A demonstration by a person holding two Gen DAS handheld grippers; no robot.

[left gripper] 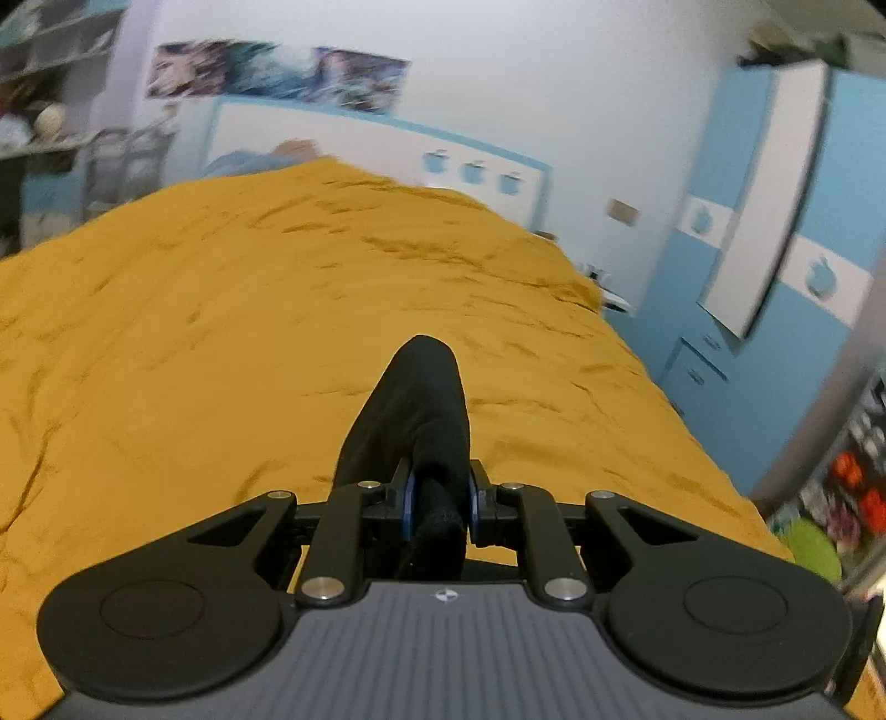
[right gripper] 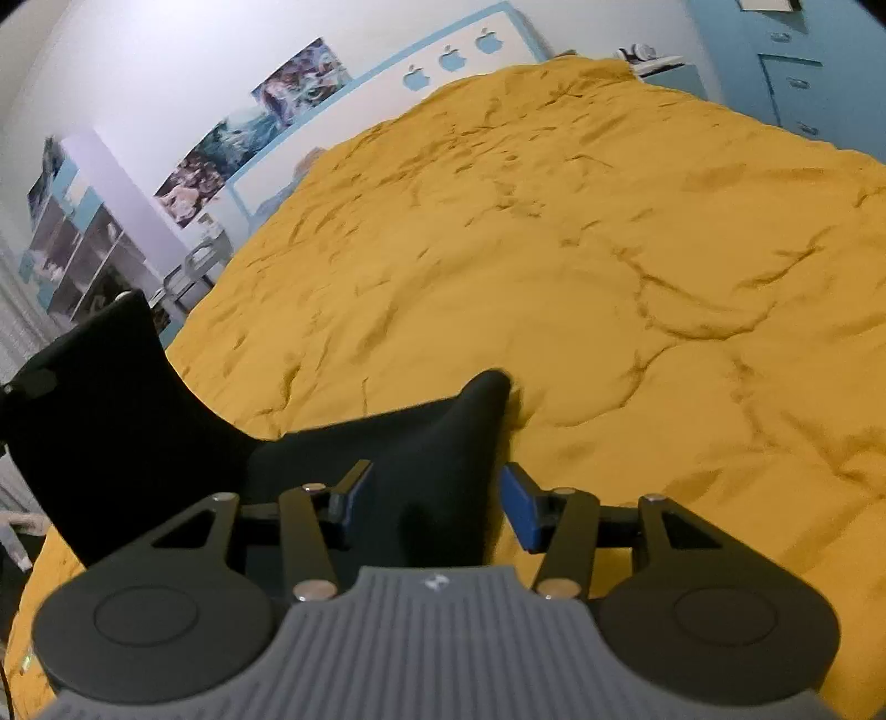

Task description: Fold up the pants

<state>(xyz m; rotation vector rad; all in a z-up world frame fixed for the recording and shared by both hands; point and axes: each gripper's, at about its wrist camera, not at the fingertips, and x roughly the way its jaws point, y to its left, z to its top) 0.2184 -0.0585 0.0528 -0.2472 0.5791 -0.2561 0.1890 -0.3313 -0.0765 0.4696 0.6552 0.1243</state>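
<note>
Left wrist view: the left gripper point(left gripper: 440, 498) is clamped tight on a bunch of the black pants point(left gripper: 412, 410), blue pads pressed into the cloth on both sides w/ no gap showing. The fabric rises from between the jaws as a rounded hump, lifted above the mustard-yellow bedspread point(left gripper: 221, 310), which fills the view below and around the pants. Beyond the bedspread's far edge sits a white headboard w/ blue trim point(left gripper: 382, 149), apple shapes on it, and posters point(left gripper: 277, 72) on the wall above the headboard. Off the bedspread's right edge stands a blue-and-white wardrobe point(left gripper: 775, 221); shelves point(left gripper: 44, 83) are past its left far corner. Frame is a bit motion-blurred. Right wrist view: the right gripper point(right gripper: 437, 498) has its jaws spread fairly wide, blue pads point(right gripper: 520, 512) visible, w/ a fold of the pants point(right gripper: 432, 459) sitting between them; the right pad looks clear of the cloth, the left-side contact can't be told, so whether it's actually holding is unclear. The pants run from there leftward over the bedspread's point(right gripper: 609, 249) near-left corner and rise as a broad black sheet to the frame's left edge. The headboard point(right gripper: 459, 50) and posters point(right gripper: 249, 133) lie beyond the bedspread's far side, blue drawers point(right gripper: 792, 77) off its far-right corner, shelves point(right gripper: 72, 249) off its left side.
</note>
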